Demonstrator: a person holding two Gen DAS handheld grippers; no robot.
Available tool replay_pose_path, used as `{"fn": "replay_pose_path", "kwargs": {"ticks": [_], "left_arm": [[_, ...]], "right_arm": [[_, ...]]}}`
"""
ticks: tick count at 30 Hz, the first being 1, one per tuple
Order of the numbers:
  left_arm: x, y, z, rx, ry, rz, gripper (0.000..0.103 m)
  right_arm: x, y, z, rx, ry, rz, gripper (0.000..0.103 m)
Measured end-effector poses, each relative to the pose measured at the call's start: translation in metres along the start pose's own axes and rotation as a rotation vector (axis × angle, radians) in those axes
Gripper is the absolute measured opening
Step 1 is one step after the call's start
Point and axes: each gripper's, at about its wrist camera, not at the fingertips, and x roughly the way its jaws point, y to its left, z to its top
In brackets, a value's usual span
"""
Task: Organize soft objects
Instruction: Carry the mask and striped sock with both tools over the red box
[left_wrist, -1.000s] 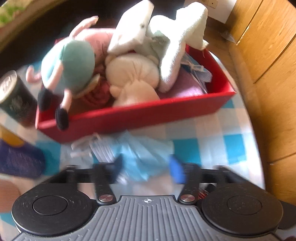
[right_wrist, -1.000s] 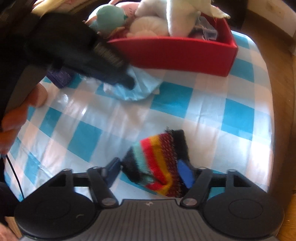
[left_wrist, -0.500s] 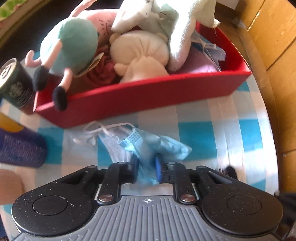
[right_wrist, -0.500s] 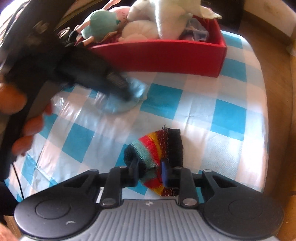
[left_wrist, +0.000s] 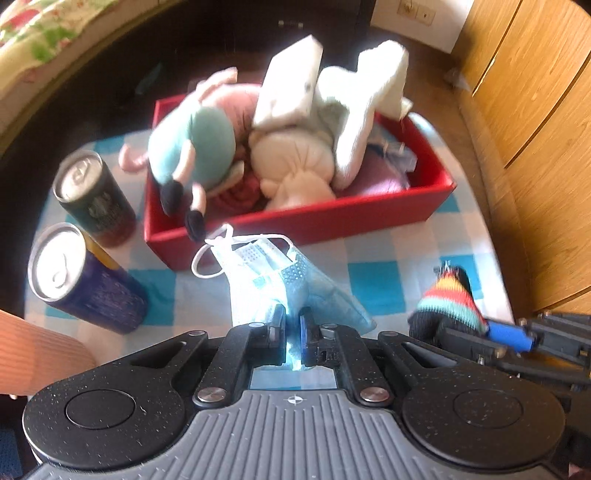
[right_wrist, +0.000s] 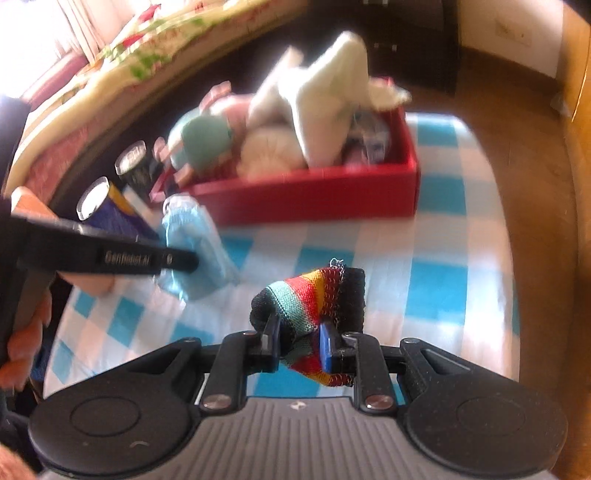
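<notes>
Both grabs landed in the last second. Left gripper (left_wrist: 291, 325) went from wide open over the mask (left_wrist: 280, 284) to clamped on its near edge, and I've got it off the cloth (left_wrist: 373, 277) now: it hangs from the pads with the ear loop dangling toward the bin (left_wrist: 295, 225). Right gripper (right_wrist: 299, 343) did the same on the striped sock (right_wrist: 310, 299): jaws were either side of it lying flat, now pinched on the bunched end, sock lifted clear of the checks. Both hands came up, so the bin sits further off in both views than a second ago. The right wrist view confirms the left grip from the side, mask hanging near the bin's front-left corner. Means pick is done on both sides, what's left is carry and drop. Bin is already heaped with the plush toys (left_wrist: 192, 147) and the white one (left_wrist: 354, 122) sticking up over the rim, so I reckon free space is at the right end by the purple fabric. Two cans (left_wrist: 92, 192) just left of the bin; I'll keep the mask's path clear of them. The mask grip looks thin, so it could slip.
</notes>
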Motion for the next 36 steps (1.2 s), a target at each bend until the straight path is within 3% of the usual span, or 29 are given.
{"fn": "replay_pose_path", "kwargs": {"ticks": [11, 19, 28, 36], "left_arm": [[-0.037, -0.005, 0.032, -0.010, -0.099, -0.020, 0.002], [-0.051, -0.013, 0.058, 0.003, -0.166, -0.021, 0.003], [-0.045, -0.019, 0.074, 0.010, -0.200, 0.009, 0.003], [-0.006, -0.013, 0.089, -0.017, -0.167, 0.029, 0.004]], "right_arm": [[-0.024, 0.004, 0.057, 0.034, -0.171, -0.029, 0.000], [-0.034, 0.009, 0.093, 0.041, -0.247, -0.039, 0.000], [-0.024, 0.013, 0.113, 0.029, -0.277, -0.062, 0.000], [0.017, 0.001, 0.126, 0.048, -0.241, -0.099, 0.000]]}}
